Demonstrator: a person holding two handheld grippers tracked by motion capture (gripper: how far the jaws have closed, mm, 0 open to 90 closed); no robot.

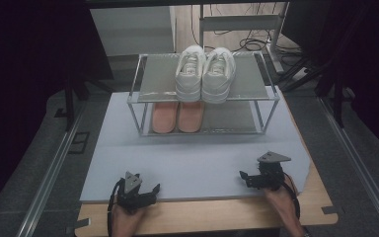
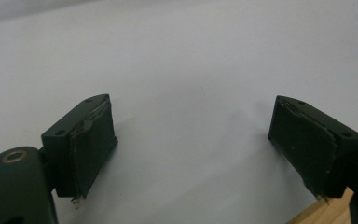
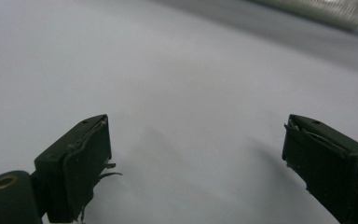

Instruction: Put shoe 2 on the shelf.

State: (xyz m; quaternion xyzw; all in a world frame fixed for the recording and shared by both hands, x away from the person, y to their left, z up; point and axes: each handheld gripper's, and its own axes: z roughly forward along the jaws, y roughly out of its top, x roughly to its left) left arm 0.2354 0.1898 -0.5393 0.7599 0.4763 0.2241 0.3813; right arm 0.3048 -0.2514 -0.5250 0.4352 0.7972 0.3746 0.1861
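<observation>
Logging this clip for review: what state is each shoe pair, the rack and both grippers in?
White sneakers: upright, side by side on the rack's top shelf.
Pink slippers: side by side on the bottom shelf.
Shoe rack: standing on the white board.
Left gripper: open, empty.
Right gripper: open, empty.

two white sneakers point(image 1: 205, 74), two pink slippers point(image 1: 177, 116)

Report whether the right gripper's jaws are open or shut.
Open: the right gripper has its two black jaws standing wide apart, only pale grey mat between them.
</observation>
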